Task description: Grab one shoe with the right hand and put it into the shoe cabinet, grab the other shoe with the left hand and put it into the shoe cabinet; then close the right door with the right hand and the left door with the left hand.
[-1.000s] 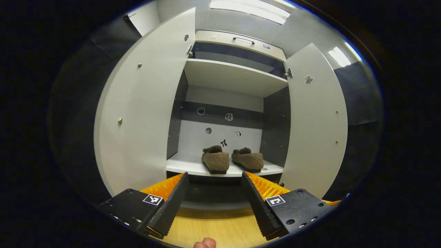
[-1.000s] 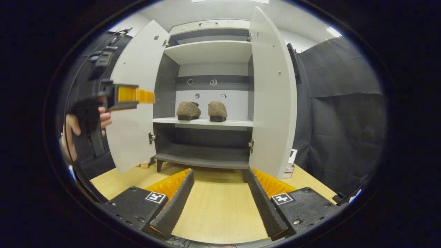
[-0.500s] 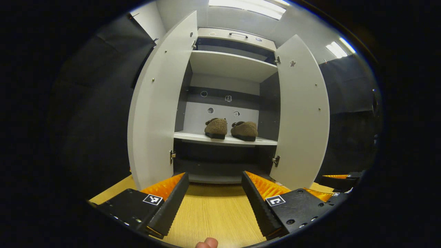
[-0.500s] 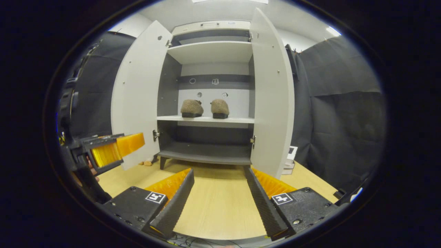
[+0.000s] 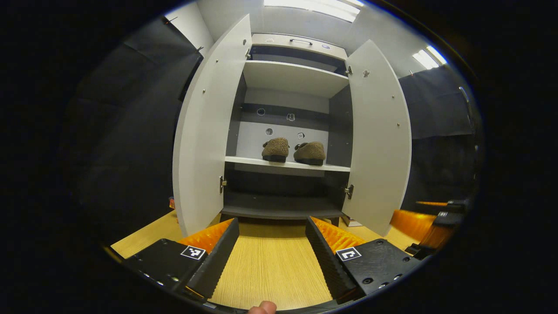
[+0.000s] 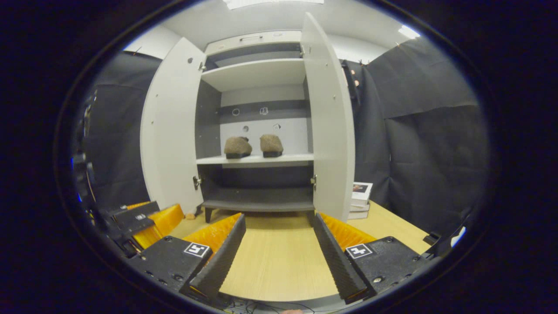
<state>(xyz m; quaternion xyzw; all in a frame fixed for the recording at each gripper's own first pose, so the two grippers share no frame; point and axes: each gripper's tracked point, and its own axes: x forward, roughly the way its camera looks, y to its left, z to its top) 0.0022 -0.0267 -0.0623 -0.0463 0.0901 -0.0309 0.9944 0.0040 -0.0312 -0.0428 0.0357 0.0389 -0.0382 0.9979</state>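
While both doors stand open: your two brown fuzzy shoes sit side by side on the middle shelf (image 5: pixel 285 165) of the shoe cabinet (image 5: pixel 296 43).
Left shoe (image 5: pixel 275 149): on that shelf, heel toward you, just beside its mate without clearly touching.
Right shoe (image 5: pixel 310 152): on the same shelf, to the right of the first, angled a little.
Left door (image 5: pixel 205 131): swung out toward you on the left, its inner face showing, hinge low on its edge.
Right door (image 5: pixel 379 135): swung out on the right; in the right gripper view it stands nearly edge-on.
Left gripper (image 5: pixel 272 253): your fingers are spread wide with nothing between them, low over the wooden table (image 5: pixel 270 266), near its front, well apart from the cabinet.
Right gripper (image 6: pixel 279 253): fingers likewise wide and holding nothing, low over the table, pointed at the cabinet's open middle.
Books (image 6: pixel 359 198): a small stack lies on the table just right of the right door.
Stickers (image 5: pixel 290 117): several small ones dot the cabinet's back panel above the shoes.
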